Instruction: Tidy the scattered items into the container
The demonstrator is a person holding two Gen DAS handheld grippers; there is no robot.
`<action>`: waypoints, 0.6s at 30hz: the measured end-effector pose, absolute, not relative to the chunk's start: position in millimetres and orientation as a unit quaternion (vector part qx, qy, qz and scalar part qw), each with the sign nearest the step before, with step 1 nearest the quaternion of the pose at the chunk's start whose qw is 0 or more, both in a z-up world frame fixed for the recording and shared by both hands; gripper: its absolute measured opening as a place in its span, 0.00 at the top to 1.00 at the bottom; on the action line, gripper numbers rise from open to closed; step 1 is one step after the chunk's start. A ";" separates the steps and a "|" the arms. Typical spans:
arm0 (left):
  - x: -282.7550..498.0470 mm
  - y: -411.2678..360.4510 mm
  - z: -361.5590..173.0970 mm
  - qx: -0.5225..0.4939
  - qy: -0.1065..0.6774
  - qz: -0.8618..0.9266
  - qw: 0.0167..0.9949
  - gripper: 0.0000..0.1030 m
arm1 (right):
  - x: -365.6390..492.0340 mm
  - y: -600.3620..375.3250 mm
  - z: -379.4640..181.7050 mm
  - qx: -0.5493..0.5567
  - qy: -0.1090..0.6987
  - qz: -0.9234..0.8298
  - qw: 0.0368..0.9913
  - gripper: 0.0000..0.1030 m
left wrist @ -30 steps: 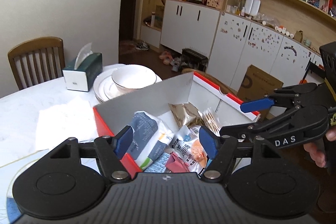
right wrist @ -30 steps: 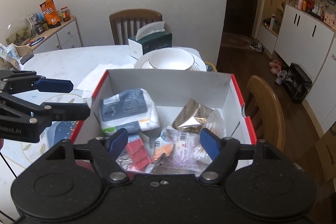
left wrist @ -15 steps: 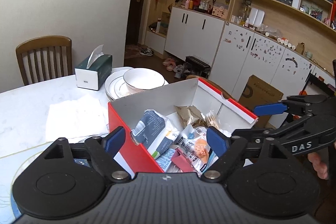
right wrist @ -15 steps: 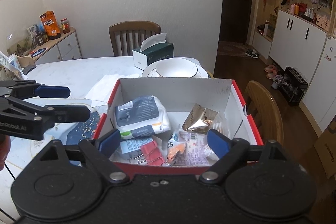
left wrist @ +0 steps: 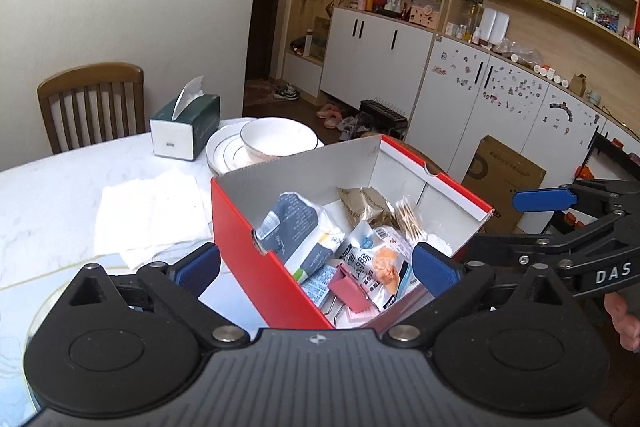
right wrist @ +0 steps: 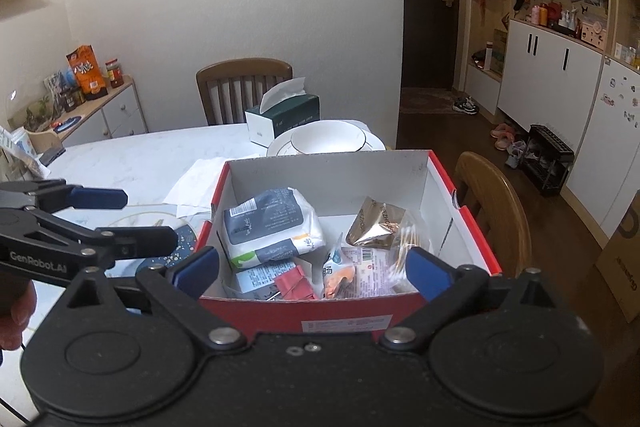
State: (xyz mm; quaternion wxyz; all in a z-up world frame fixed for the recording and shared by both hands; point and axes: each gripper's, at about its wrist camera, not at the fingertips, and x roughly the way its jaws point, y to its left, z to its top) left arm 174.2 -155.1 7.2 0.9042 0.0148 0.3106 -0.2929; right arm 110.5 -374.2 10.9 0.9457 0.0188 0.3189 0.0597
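A red box (left wrist: 240, 251) (right wrist: 260, 311) with a white inside stands on the marble table. In it lie a grey wipes pack (left wrist: 298, 231) (right wrist: 268, 223), a gold foil packet (left wrist: 364, 205) (right wrist: 376, 223), a bag of cotton swabs (left wrist: 410, 219), an orange-printed snack packet (left wrist: 372, 263) (right wrist: 340, 271) and a red binder clip (left wrist: 348, 287) (right wrist: 294, 285). My left gripper (left wrist: 316, 265) (right wrist: 132, 219) hovers at the box's left corner, jaws opening and holding nothing. My right gripper (right wrist: 314, 269) (left wrist: 512, 223) hangs over the near wall, jaws also opening, empty.
A green tissue box (right wrist: 284, 119), a white bowl on stacked plates (right wrist: 328, 141) and white napkins (left wrist: 148, 211) lie behind the box. A blue patterned plate (right wrist: 176, 255) sits left of it. Wooden chairs (left wrist: 92, 103) (right wrist: 496, 203) stand at the table's edges.
Both grippers' jaws have spread wider. Both have drawn back from the box, so more of it and of the table shows.
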 end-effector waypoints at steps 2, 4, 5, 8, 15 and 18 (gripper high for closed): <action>173.0 -153.4 5.8 0.015 0.312 -0.291 0.904 0.01 | 107.8 -372.5 11.1 0.019 0.316 0.057 0.947 0.03; 171.2 -152.4 5.8 0.016 0.312 -0.288 0.905 0.01 | 105.1 -371.3 11.5 0.020 0.315 0.057 0.947 0.03; 170.7 -152.2 6.0 0.016 0.313 -0.287 0.905 0.01 | 103.8 -370.3 11.8 0.021 0.314 0.056 0.947 0.03; 168.1 -150.3 6.4 0.020 0.313 -0.285 0.906 0.01 | 100.8 -368.2 11.8 0.022 0.313 0.055 0.948 0.02; 160.8 -146.8 6.9 0.032 0.313 -0.283 0.906 0.01 | 95.3 -362.7 11.9 0.027 0.309 0.047 0.950 0.02; 157.7 -146.7 5.9 0.039 0.312 -0.284 0.906 0.00 | 93.1 -359.9 10.7 0.027 0.308 0.043 0.950 0.02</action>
